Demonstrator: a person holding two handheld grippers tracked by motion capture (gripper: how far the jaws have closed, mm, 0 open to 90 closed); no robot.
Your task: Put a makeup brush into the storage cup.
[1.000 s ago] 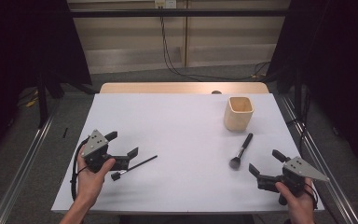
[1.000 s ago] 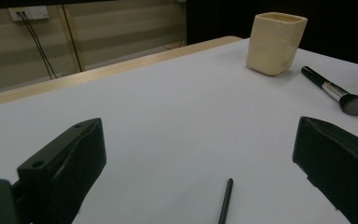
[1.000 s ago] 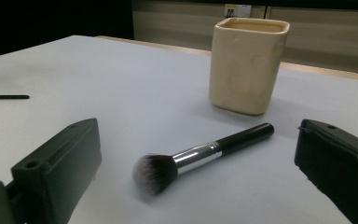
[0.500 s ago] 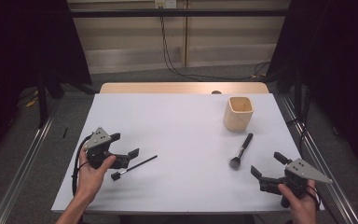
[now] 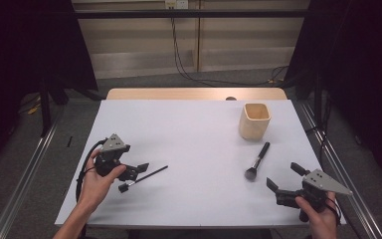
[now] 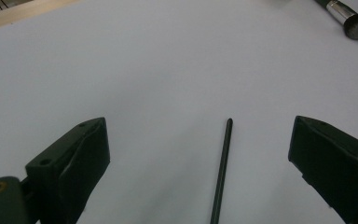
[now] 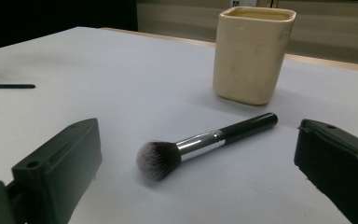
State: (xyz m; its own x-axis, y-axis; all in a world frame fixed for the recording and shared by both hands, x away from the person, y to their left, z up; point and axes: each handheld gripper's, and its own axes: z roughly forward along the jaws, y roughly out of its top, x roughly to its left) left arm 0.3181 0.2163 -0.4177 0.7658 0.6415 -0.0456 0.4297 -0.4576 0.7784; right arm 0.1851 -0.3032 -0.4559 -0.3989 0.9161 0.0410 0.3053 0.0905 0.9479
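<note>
A thin black stick [image 5: 149, 175] lies on the white table [image 5: 189, 124] at the front left. My left gripper [image 5: 133, 178] is open, its jaws straddling the stick's near end; in the left gripper view the stick [image 6: 222, 168] runs up between the two black jaws [image 6: 198, 137] without touching them. A black-handled makeup brush [image 5: 257, 160] with a silver ferrule lies at the right, bristles toward me. My right gripper [image 5: 285, 177] stands open just in front of it. In the right gripper view the brush [image 7: 200, 142] lies a short way beyond the jaws.
A cream square cup [image 5: 254, 121] stands upright behind the brush, also in the right gripper view [image 7: 251, 53]. The brush head [image 6: 356, 24] shows far off in the left gripper view. Metal rails run along both table sides, and cables hang at the back wall.
My left gripper has slid a little to the right, so its jaws now flank the stick's near end. The right gripper has barely shifted. Stick, brush and cup have stayed put.
</note>
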